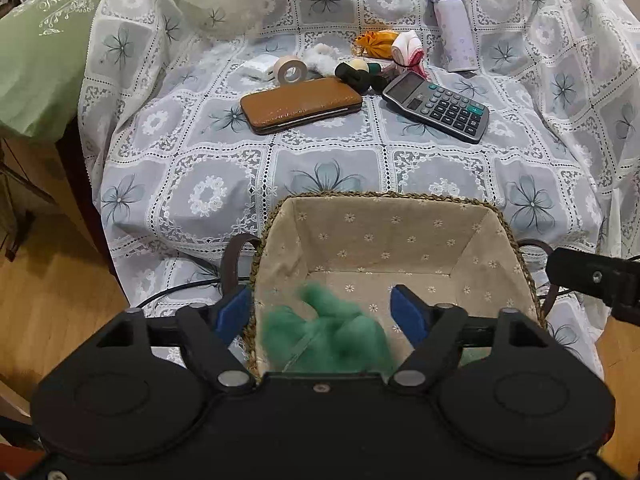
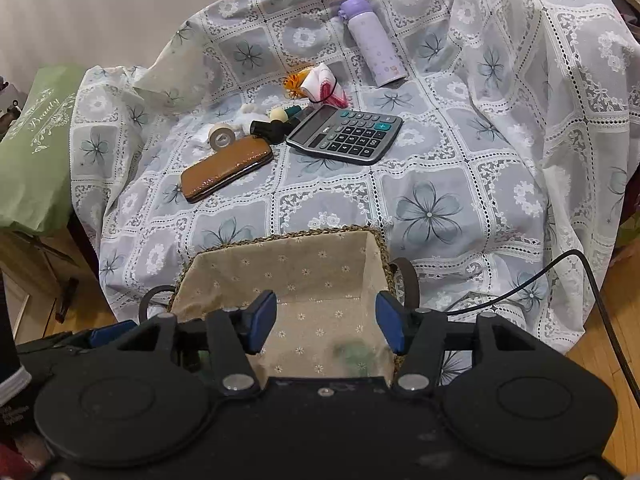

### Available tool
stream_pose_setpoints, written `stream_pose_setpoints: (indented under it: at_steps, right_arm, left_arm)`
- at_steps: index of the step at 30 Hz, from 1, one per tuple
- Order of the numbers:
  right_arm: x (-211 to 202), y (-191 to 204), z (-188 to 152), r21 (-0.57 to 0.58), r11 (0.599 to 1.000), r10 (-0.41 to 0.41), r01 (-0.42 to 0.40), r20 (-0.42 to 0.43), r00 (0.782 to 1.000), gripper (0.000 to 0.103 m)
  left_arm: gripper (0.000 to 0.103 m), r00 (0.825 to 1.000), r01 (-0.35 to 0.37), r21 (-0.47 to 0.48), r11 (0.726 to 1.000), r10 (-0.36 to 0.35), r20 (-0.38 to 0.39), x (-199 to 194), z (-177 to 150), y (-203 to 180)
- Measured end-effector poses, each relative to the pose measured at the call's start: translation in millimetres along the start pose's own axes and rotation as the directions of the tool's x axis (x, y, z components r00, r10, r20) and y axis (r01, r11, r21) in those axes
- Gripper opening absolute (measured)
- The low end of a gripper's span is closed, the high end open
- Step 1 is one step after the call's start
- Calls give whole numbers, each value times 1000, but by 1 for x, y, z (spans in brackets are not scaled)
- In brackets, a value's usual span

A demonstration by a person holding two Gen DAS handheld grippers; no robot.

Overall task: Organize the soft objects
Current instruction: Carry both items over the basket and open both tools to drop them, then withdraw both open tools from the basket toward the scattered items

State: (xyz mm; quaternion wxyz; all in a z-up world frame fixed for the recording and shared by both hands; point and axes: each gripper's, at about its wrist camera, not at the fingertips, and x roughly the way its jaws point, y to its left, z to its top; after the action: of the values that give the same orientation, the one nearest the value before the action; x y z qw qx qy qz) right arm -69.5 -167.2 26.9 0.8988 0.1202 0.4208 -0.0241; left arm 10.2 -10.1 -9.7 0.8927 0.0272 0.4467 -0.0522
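The left hand-held gripper (image 1: 324,312) is held with jaws apart over the fabric-lined woven basket (image 1: 400,236); a blurred green fluffy tuft (image 1: 332,340) is seen between them, inside the basket. The right hand-held gripper (image 2: 326,322) is likewise spread. Farther off, a brown leather wallet (image 1: 300,106), grey calculator (image 1: 438,106) and lilac bottle (image 1: 454,26) are laid on the floral cloth (image 1: 200,184).

A motion-blurred green fluffy lump (image 1: 332,338) in the basket (image 1: 384,200) is partly hidden behind the left gripper (image 1: 324,312); in the right wrist view it shows only as a faint green smear (image 2: 354,354). The green cushion (image 1: 36,52) is cut off at the frame's left edge.
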Motion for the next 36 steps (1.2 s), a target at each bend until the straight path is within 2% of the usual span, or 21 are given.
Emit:
stream_pose_setpoints:
  at_steps: [36]
  right_arm:
    - [3,-1,0,-4,1000,-19,19,-5,1000,56]
  left_arm:
    - [80,999,-34,-21,999,34,0,2,2,9]
